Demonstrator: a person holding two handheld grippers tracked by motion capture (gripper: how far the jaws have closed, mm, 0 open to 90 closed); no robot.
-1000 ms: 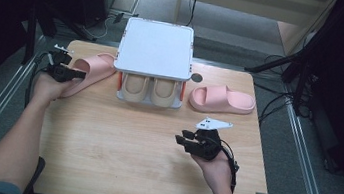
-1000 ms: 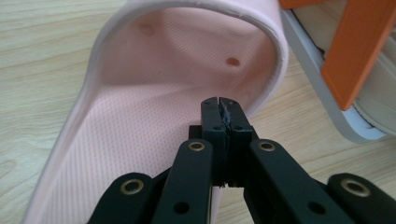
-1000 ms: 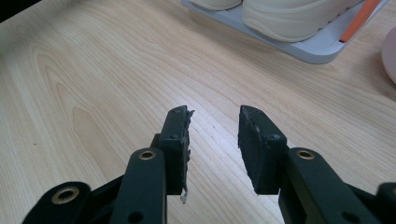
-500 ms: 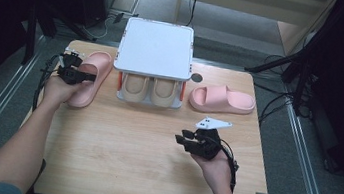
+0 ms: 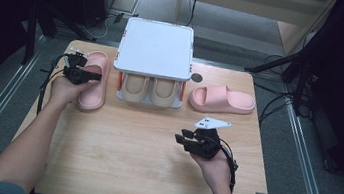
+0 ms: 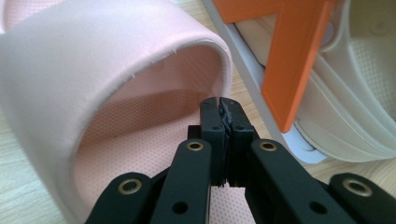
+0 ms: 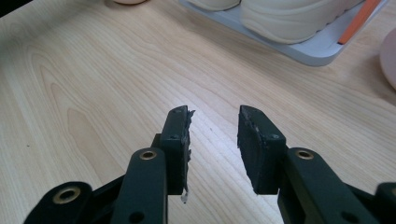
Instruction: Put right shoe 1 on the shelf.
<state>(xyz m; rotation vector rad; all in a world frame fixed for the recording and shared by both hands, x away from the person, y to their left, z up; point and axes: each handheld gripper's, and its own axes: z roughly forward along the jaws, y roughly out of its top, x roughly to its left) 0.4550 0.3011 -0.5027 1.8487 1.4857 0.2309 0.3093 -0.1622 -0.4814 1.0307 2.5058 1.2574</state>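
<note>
High view: left gripper (image 5: 93, 75) sits over the left pink slipper (image 5: 93, 89) at the table's (image 5: 116, 160) left rear, just beside the two-tier shoe rack (image 5: 155, 49). That slipper lies lengthwise, toe end toward the person, sole down on the table. Left gripper view: jaws pressed together, pads meeting, nothing between them; tips sit at the mouth of the slipper's strap (image 6: 93, 56), over the dotted pink footbed (image 6: 140, 135). Cannot tell whether the tips touch the footbed. The rack's orange post (image 6: 289, 60) and grey base edge are just right of the tips in that view, with a beige shoe (image 6: 355, 93) on the lower tier behind it. High view again: the rack has a white top plate and a pair of beige shoes (image 5: 153, 89) side by side on the lower tier, toes facing the person. The second pink slipper (image 5: 222, 99) lies crosswise on the table just right of the rack, apart from it, untouched. Right gripper (image 5: 182, 137) hovers over bare table in the right front area, well apart from both slippers, pointing left, grey plate on top. Right gripper view: jaws stand moderately apart, nothing between them, wood grain showing through the gap; the rack's base corner and beige shoe toes are at the top of that view.
</note>
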